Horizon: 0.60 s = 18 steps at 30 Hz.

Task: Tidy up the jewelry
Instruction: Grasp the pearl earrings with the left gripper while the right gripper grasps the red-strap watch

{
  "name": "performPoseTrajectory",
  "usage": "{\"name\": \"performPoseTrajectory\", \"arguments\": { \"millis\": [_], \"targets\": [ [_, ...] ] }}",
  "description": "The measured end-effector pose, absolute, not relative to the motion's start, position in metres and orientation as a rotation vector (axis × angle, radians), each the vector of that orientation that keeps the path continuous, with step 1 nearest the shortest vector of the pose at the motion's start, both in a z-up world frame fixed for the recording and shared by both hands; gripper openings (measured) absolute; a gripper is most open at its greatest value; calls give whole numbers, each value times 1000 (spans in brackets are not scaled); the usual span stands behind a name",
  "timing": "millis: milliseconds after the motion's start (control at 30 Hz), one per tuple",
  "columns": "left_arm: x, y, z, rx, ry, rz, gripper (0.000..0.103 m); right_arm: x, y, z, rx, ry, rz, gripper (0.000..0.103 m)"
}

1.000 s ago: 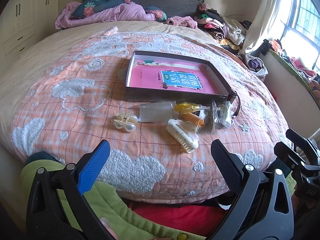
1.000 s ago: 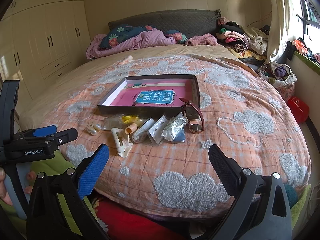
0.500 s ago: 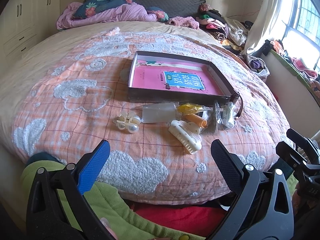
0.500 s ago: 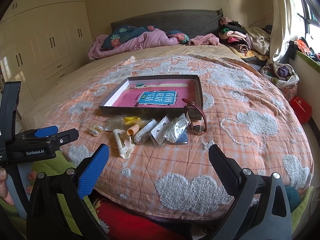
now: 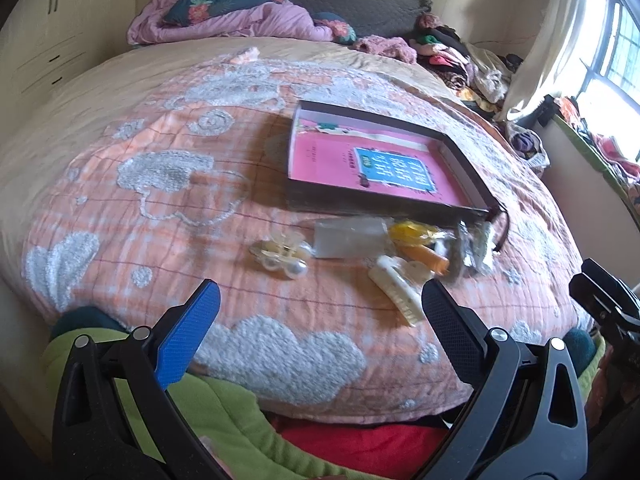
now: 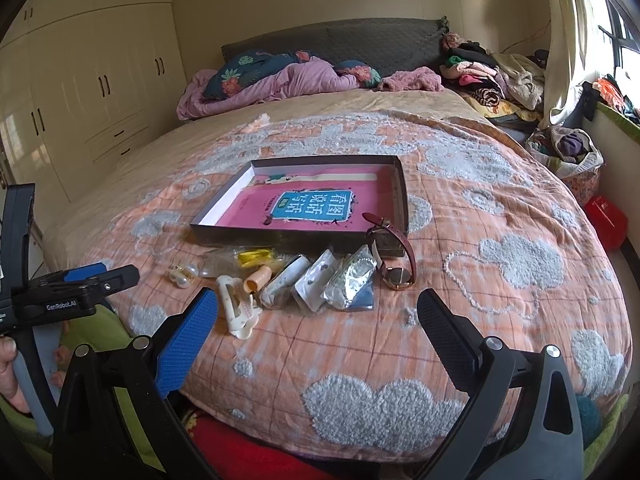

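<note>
Pearl hair clip (image 5: 285,257) sits in the middle of the frame, in front of the box (image 5: 382,204), so the left gripper (image 5: 320,322), jaws wide and empty, should come down slowly around it.

"genrobot.ai" on left claw (image 6: 76,280) body; "看图说话" on pink book (image 6: 308,204)

The left wrist view is smeared by motion, so the small packets (image 5: 472,246) beside the box (image 5: 320,200) cannot be told apart. In the right wrist view, what the clear packets (image 6: 316,284) hold is too small to read. The watch (image 6: 396,276) strap partly hides the box's near corner.
</note>
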<state>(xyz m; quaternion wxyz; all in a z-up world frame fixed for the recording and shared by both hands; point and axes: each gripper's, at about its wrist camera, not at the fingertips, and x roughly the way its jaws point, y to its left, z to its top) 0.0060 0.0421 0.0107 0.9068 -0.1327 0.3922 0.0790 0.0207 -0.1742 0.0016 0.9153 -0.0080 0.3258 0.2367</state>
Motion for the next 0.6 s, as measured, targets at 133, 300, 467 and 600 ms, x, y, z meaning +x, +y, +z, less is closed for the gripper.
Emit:
{"name": "performPoseTrajectory", "arguments": {
  "millis": [133,300,467,600],
  "targets": [
    [9,53,6,-264,820,209,94,34,-174,1,-22,668,483,99],
    [17,70,-8,-266,850,243,94,50,-174,2,-14,665,477,99],
    [35,77,-28,-249,901,210,94,67,-174,5,-12,648,459,99],
    [49,78,-41,-241,927,177,94,81,-178,5,-6,647,436,99]
  ]
}}
